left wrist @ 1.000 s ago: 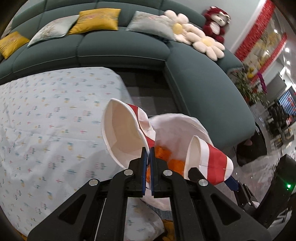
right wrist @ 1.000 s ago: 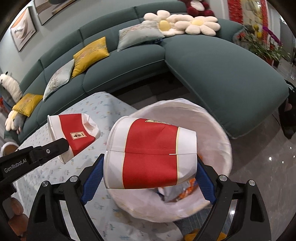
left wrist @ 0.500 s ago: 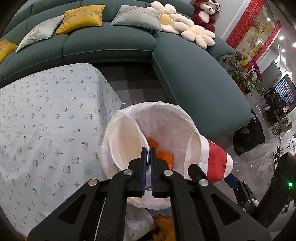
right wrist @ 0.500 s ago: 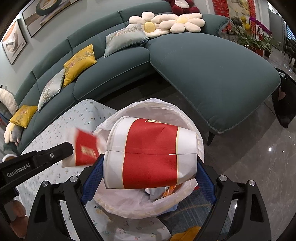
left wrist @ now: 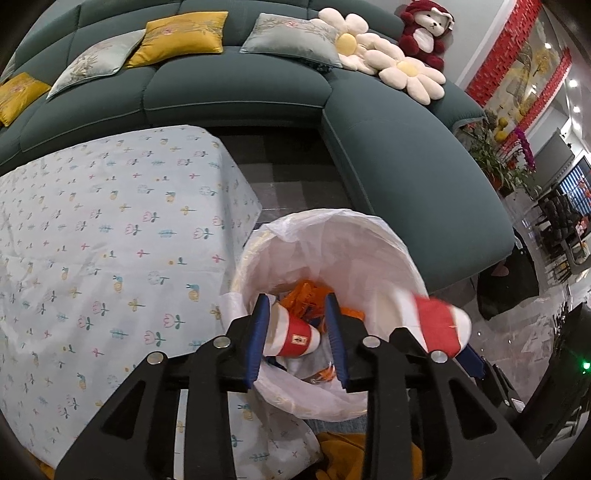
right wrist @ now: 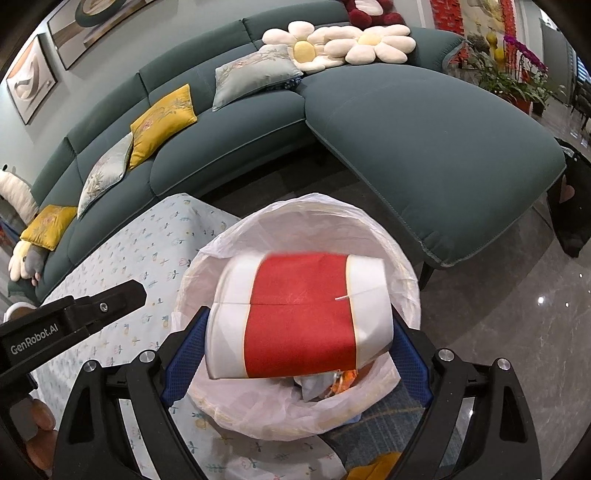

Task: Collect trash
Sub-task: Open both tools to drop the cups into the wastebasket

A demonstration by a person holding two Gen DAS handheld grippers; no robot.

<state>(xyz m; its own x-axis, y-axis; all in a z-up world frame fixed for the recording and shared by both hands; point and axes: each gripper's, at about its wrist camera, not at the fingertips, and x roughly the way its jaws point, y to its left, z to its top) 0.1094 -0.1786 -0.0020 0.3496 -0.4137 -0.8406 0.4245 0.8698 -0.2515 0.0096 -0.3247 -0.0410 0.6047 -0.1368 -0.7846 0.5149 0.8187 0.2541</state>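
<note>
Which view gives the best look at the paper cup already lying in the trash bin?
The left wrist view. It looks down past the open left gripper onto the small cup lying on its side in the bin. In the right wrist view, the big cup between the right gripper's pads covers that spot.

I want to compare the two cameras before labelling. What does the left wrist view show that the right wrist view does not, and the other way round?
Only the left wrist view: the left gripper, jaws just opened, with a small red-and-white cup lying below in the bin, and a red plush bear seen whole.

Only the right wrist view: wall pictures and the right gripper holding a big red-and-white cup.

Both: the lined trash bin, teal sofa, and flowered tablecloth.
</note>
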